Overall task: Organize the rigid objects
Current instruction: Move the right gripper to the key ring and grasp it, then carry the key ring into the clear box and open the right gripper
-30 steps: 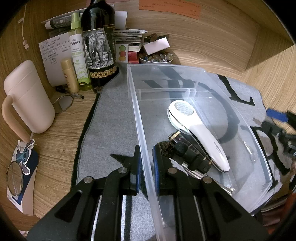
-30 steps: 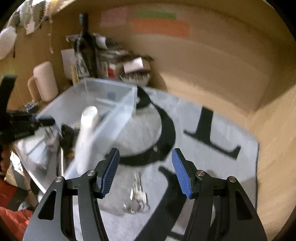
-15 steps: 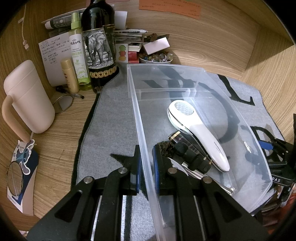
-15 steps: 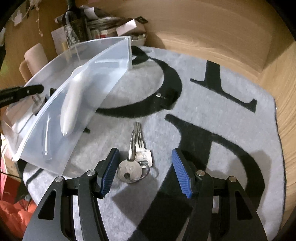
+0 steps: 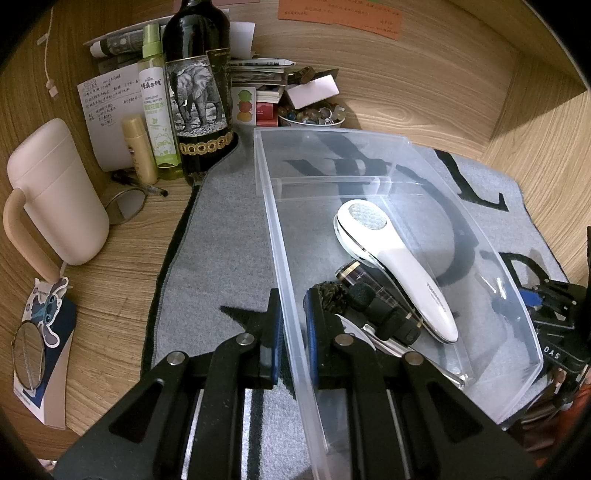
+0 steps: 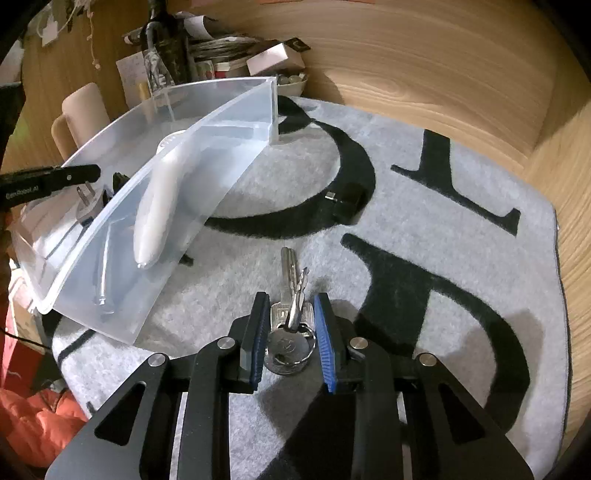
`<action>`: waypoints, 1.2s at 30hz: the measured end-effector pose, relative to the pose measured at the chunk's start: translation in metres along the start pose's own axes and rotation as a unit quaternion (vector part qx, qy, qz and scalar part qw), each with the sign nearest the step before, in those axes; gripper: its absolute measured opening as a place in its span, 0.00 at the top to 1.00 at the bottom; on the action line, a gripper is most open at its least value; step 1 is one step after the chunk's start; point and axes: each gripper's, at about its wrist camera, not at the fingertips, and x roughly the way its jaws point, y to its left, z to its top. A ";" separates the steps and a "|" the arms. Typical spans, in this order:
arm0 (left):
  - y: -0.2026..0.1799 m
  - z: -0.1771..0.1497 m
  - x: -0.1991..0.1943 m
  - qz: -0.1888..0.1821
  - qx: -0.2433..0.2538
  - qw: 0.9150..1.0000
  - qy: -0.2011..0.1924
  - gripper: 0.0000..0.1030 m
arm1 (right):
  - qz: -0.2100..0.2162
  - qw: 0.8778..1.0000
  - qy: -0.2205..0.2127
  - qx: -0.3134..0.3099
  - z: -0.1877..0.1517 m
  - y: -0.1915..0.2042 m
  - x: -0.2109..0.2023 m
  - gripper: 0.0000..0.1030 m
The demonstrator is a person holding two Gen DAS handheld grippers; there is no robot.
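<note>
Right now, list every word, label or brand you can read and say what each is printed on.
"REPELLENT FLORAL WATER": green spray bottle.
"DAS": right gripper body, partly cut off.
"GenRobot.AI": left gripper arm, slightly blurred.
White handheld device: handle print too small to read.
Handwritten note, orange paper, wine bottle label: illegible.

The clear bin's (image 5: 369,443) near end is running off the bottom edge in the left wrist view. A small metal piece (image 5: 384,341) is lying half hidden under the black microphone (image 5: 384,310), too covered to identify.
</note>
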 end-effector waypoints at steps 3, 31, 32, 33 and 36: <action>0.000 0.000 0.000 0.000 0.000 1.000 0.000 0.89 | 0.000 1.000 -0.007 0.001 0.003 0.000 -0.003 0.78; -0.001 0.000 0.000 0.000 0.000 1.000 0.000 0.89 | 0.004 0.986 -0.144 -0.082 0.081 0.040 -0.065 0.78; -0.001 0.000 0.000 0.000 -0.001 1.000 0.000 0.89 | 0.010 0.985 -0.147 -0.087 0.083 0.044 -0.066 0.78; -0.001 0.000 0.000 0.000 0.000 1.000 0.000 0.89 | 0.016 0.984 -0.148 -0.093 0.085 0.048 -0.065 0.78; -0.001 0.000 0.000 -0.001 -0.001 1.000 -0.001 0.89 | 0.030 0.982 -0.149 -0.113 0.091 0.065 -0.061 0.78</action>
